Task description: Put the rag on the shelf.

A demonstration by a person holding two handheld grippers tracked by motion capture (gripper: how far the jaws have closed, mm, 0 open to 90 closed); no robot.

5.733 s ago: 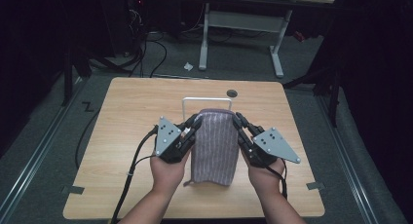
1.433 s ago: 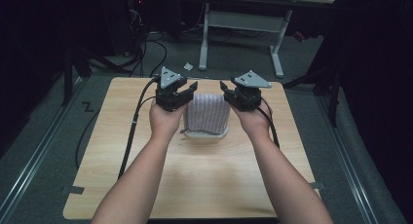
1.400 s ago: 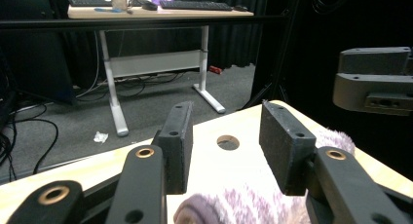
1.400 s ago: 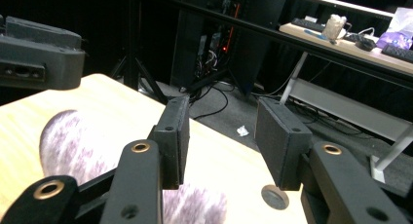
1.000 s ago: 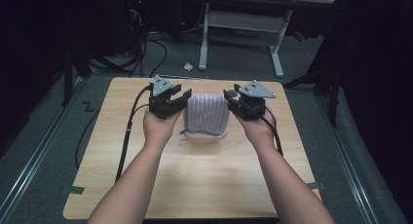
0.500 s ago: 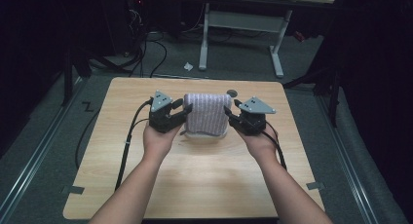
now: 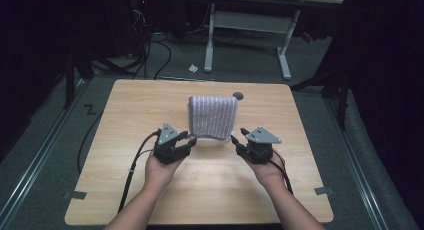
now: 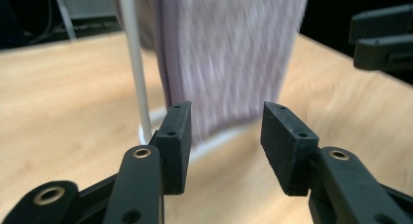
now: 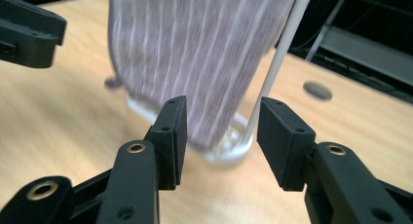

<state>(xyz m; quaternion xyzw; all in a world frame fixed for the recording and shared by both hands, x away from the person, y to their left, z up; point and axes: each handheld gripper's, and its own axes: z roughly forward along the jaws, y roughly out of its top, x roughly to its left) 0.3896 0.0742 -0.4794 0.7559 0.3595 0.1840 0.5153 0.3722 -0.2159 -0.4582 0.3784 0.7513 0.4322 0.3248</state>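
Observation:
A lilac striped towel (image 7: 214,115) hangs folded over a white wire rack (image 8: 132,63) at the middle of the wooden table (image 7: 150,105). My left gripper (image 7: 187,139) sits low by the towel's near left bottom corner. Its jaws have just been opening a little, and nothing is between them. In the left gripper view the open pads (image 8: 226,131) frame the towel (image 8: 224,53) hem from a short way off. My right gripper (image 7: 239,138) is open by the near right corner. In its own view the open jaws (image 9: 221,124) face the towel (image 9: 195,48) and the rack post (image 9: 280,53), touching neither.
A round dark cable hole (image 7: 238,96) lies behind the rack. The rack's white base (image 9: 229,153) rests on the table under the towel. Beyond the far edge stand white desk legs (image 7: 210,35) and floor cables (image 7: 150,50). Each gripper trails a cable toward the near edge.
Both hands came down from the top of the towel and drew back toward the near side. They now sit at its lower corners. The towel stays on the rack.

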